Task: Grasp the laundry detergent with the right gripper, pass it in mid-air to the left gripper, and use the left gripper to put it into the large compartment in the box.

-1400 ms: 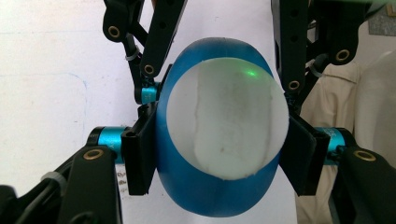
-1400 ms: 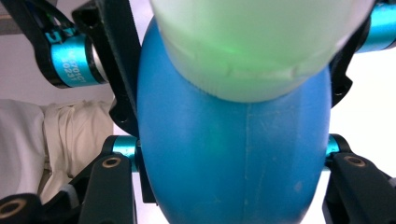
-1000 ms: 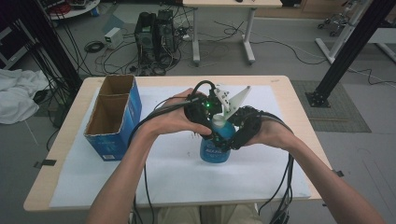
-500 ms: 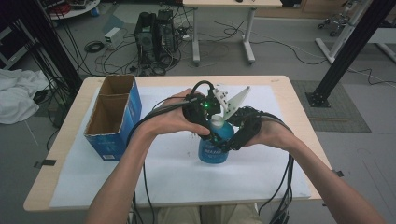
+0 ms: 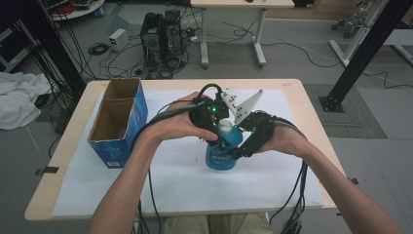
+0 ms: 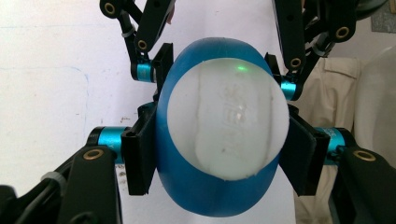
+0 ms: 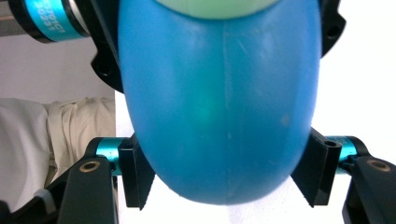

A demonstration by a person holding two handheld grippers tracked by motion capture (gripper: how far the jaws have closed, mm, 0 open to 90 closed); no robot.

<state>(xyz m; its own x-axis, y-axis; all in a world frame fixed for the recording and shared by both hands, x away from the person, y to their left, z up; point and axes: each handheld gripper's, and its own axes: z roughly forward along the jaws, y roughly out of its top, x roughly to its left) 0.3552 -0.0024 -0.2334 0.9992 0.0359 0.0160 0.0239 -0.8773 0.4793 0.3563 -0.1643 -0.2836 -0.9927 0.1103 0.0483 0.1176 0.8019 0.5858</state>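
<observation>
**At table centre: clamping the blue bottle [image 5: 221, 157] from above, loosening from the right**

On the white sheet [image 5: 185, 180] at mid-table, standing upright on its base, long axis running straight up, white cap [image 6: 228, 119] on top. Lying directly under the left gripper [image 5: 223, 130], which is coming in from the left and pointing down along that axis; gripping tight just beneath the cap, one black jaw pressing on each side of the blue shoulder, as the left gripper view is showing. Lying just left of the right gripper [image 5: 237, 147], which is reaching in level from the right, across the axis, jaws flanking the lower body. Having just been widening there, with the bottle between the jaws; sitting so close to the blue wall in the right gripper view that contact of the pads cannot be told. Sitting about equally near to both hands, so likely passing wholly to the left grip.

Compared with a second ago: staying put, both bottle and hands, with nothing shifting but the right jaws spreading. Resting well to the left, the cardboard box [image 5: 119, 122].
</observation>
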